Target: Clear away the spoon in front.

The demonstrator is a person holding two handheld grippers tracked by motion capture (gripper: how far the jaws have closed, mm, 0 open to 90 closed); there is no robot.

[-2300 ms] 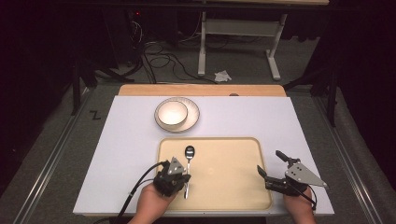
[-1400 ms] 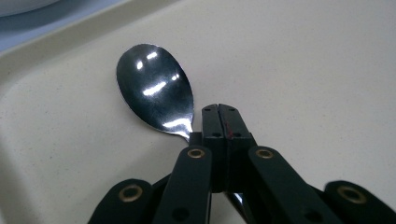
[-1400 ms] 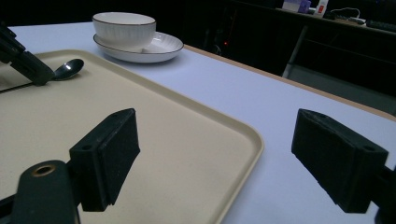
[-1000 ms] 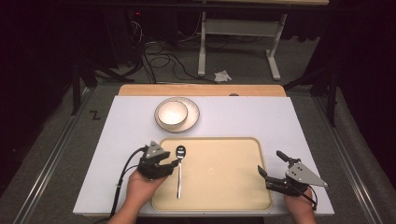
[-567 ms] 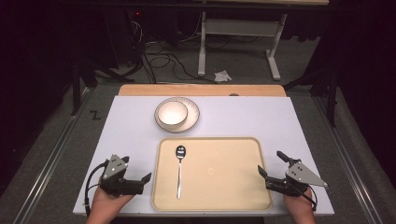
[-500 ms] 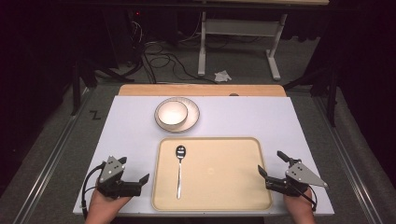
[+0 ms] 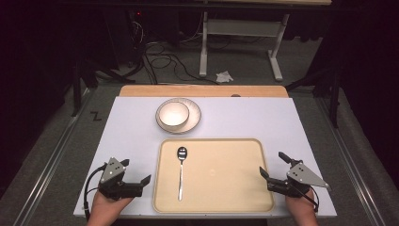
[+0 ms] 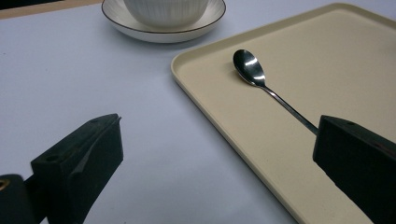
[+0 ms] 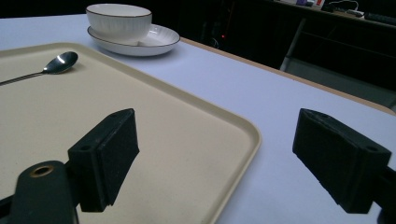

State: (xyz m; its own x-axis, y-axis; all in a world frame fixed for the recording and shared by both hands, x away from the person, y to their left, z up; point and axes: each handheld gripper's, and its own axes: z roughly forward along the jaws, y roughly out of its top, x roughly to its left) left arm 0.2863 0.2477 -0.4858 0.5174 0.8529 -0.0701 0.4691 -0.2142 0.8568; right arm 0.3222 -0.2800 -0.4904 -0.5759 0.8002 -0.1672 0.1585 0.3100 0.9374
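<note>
Dark floor with trailing cables and a metal frame lies beyond the desk, whose white top carries a cream tray near the person's edge and, just beyond the tray's far left corner, a white ribbed bowl sitting in a saucer. A metal spoon lies flat on the left part of the tray, bowl end away from the person, handle running toward the near rim, touching nothing else.

Both grippers rest low at the near edge of the desk, outside the tray. The left gripper sits just left of the tray with its jaws spread and nothing between them; in the left gripper view the spoon's handle runs behind the right-hand jaw. The right gripper sits just right of the tray, jaws likewise spread wide and empty, straddling the tray's near corner in the right gripper view.

Judging by this layout, the spoon looks placed and both hands are parked, so the next reach probably goes to the bowl and saucer. To do that well, the nearer left gripper should rise first, clearing the tray rim rather than sliding across it, then approach the saucer's rim from the side with jaws wide open. The saucer is shallow and the bowl sits loose in it, so a level lift matters; tilting could send the bowl sliding.
</note>
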